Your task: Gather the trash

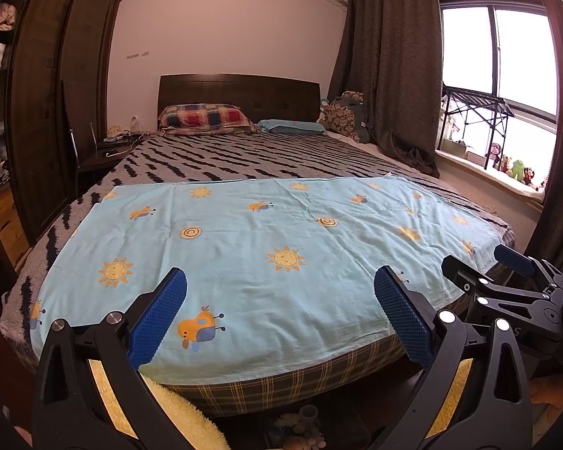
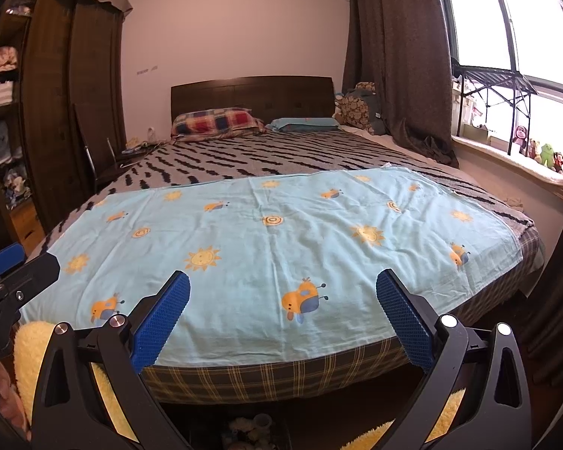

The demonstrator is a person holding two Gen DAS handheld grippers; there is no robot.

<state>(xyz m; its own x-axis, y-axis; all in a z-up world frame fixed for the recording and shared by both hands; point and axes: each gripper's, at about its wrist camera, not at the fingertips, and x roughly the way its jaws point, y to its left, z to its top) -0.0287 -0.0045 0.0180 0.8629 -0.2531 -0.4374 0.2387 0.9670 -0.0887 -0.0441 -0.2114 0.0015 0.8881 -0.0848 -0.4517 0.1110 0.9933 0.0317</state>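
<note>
Search step, nothing picked up: left gripper point(image 1: 279, 313) and right gripper point(image 2: 283, 317) above the bed's blue sheet point(image 1: 266, 240), jaws spread, empty. No trash visible (perhaps elsewhere); next, scanning needed.

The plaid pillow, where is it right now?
In both views the plaid pillow lies at the far end of the bed, against the dark headboard, left of the blue pillow.

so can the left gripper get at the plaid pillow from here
Probably not yet: the left gripper, open, sits at the foot of the bed, and the plaid pillow lies far off by the headboard.
</note>
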